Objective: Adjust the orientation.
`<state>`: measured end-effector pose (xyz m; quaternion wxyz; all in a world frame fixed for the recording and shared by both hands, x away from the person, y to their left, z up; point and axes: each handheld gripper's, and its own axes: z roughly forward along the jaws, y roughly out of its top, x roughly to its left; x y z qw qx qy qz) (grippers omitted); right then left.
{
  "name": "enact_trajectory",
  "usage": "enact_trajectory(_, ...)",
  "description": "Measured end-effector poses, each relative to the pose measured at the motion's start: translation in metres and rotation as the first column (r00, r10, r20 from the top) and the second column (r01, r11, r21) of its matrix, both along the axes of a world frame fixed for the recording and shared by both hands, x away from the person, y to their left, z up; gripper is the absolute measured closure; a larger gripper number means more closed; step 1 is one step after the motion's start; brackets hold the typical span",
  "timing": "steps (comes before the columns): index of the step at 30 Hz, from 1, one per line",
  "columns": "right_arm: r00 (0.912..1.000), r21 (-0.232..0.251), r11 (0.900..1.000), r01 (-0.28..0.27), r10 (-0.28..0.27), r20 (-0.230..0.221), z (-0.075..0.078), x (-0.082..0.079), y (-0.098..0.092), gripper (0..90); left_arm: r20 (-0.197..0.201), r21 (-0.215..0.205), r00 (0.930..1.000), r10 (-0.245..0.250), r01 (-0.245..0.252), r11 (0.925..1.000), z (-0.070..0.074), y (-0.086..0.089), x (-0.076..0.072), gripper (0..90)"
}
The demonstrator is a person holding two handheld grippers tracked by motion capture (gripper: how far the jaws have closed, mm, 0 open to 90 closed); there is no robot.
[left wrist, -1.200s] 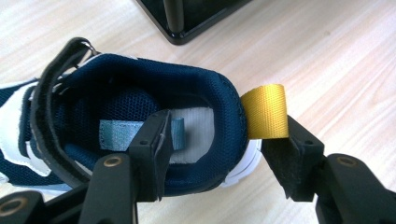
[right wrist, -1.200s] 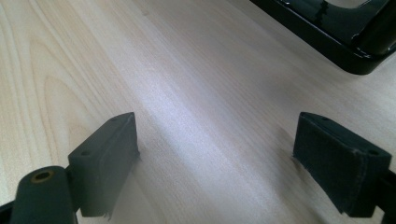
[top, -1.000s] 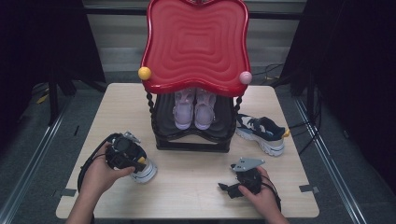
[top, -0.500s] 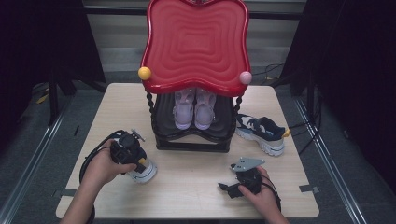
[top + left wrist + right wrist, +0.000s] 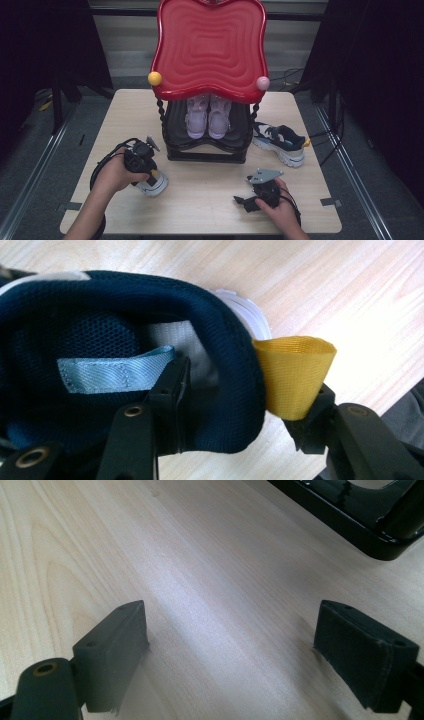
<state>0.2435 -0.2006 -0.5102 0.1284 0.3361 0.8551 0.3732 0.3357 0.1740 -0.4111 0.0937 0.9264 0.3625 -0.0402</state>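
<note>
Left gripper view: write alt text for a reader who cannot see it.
Two black jaws of the left gripper straddle the padded heel collar of a navy mesh sneaker, one inside the shoe, one outside against its yellow fabric heel loop. The shoe rests on a pale wooden table.

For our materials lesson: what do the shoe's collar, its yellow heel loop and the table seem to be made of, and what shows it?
Collar: dark navy knitted mesh fabric, matt; tiny holes and a padded, rounded edge show.
Yellow heel loop: woven tape, probably nylon; fine ribbed weave with a slight sheen.
Table: pale wood or wood-look laminate, smooth and satin; grain lines run across it, so which one stays open.
</note>
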Motion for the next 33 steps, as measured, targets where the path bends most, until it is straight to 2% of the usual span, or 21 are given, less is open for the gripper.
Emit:
enact_trajectory(5, 1.0, 0.0, 1.0, 0.0, 0.0, 0.0, 0.0, 0.0, 0.0, 13.4, 0.0, 0.004, 1.0, -0.003, 0.003, 1.0, 0.003, -0.005, 0.002, 49.3)
enact_trajectory(15, 1.0, 0.0, 1.0, 0.0, 0.0, 0.0, 0.0, 0.0, 0.0, 13.4, -0.039, 0.034, 0.9992, -0.008, 0.01, 0.9994, -0.004, -0.012, 0.005, 56.8)
enact_trajectory(22, 1.0, 0.0, 1.0, 0.0, 0.0, 0.0, 0.0, 0.0, 0.0, 13.4, -0.052, 0.056, 0.9982, -0.028, 0.031, 0.998, -0.003, -0.014, 0.007, 61.1)
enact_trajectory(33, 1.0, 0.001, 1.0, -0.001, 0.001, 0.0, 0.0, 0.0, 0.0, 13.4, -0.067, 0.072, 0.9975, -0.023, 0.027, 0.997, -0.003, -0.014, 0.01, 66.4)
